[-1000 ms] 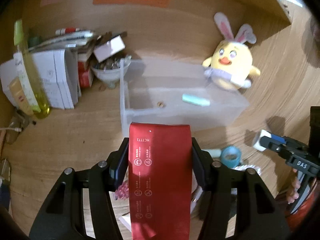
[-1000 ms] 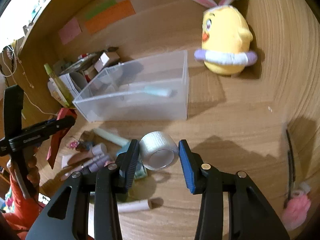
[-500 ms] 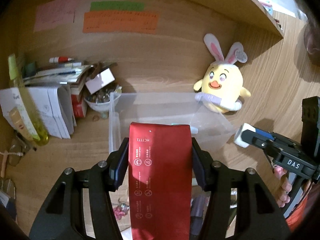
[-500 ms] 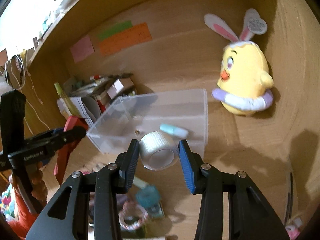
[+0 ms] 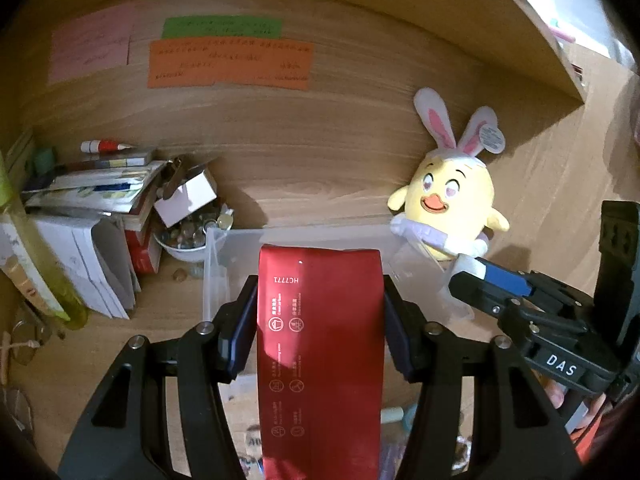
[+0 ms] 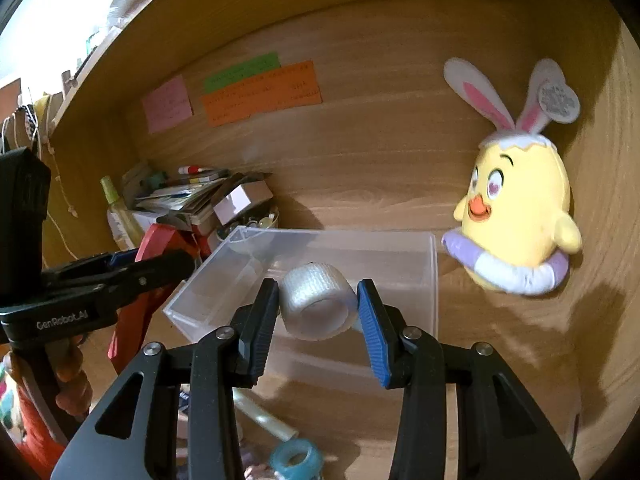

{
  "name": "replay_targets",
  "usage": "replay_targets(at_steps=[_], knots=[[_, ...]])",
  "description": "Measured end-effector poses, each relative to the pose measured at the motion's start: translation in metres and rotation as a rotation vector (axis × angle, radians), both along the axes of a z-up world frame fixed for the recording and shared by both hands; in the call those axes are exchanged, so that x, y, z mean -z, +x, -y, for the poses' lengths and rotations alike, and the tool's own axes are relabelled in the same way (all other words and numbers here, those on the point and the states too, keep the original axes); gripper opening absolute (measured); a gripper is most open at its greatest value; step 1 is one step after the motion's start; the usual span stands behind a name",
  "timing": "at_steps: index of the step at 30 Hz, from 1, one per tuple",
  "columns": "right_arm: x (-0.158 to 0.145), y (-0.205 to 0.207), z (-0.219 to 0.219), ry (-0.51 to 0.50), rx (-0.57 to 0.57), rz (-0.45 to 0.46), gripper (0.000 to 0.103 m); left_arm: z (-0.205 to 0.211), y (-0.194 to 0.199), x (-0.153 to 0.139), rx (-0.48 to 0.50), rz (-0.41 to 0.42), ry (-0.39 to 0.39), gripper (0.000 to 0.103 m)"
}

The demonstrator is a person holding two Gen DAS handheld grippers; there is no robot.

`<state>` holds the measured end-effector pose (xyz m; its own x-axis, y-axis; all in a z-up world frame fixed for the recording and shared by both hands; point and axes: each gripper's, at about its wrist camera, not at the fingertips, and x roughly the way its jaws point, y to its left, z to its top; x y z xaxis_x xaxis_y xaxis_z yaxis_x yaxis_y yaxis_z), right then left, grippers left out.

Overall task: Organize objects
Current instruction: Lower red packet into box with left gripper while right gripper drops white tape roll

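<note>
My left gripper is shut on a flat red packet, held above the near side of the clear plastic box. The packet hides most of the box in this view. My right gripper is shut on a roll of white gauze tape and holds it over the clear plastic box. The right gripper also shows in the left wrist view, at the box's right end. The left gripper with the red packet shows at the left of the right wrist view.
A yellow chick plush with rabbit ears stands right of the box against the back wall. Books, papers, a small bowl and a yellow-green bottle crowd the left. A teal tape roll and small items lie on the desk below.
Both grippers have risen and moved forward with their loads. The gauze roll went from above the desk clutter to over the box. The red packet came up to the box's near side.
</note>
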<state>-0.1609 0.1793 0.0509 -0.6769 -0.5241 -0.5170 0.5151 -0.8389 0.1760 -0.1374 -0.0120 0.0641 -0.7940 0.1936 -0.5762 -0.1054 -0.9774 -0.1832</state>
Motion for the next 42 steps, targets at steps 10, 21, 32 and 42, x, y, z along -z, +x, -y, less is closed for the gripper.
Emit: replay_targets(at_steps=[10, 21, 32, 42], knots=[[-0.002, -0.027, 0.009, 0.053, 0.0, -0.004, 0.037, 0.01, -0.033, -0.001, -0.046, 0.032, 0.001, 0.056], [0.022, -0.058, 0.015, 0.085, 0.007, 0.057, 0.037, 0.012, -0.071, 0.016, -0.109, 0.05, -0.047, 0.056], [0.051, -0.077, 0.021, 0.121, -0.006, 0.142, 0.037, 0.002, -0.096, 0.05, -0.102, 0.125, -0.117, 0.056], [0.065, -0.079, 0.03, 0.183, -0.029, 0.163, 0.038, 0.002, -0.105, 0.068, -0.087, 0.194, -0.104, 0.056]])
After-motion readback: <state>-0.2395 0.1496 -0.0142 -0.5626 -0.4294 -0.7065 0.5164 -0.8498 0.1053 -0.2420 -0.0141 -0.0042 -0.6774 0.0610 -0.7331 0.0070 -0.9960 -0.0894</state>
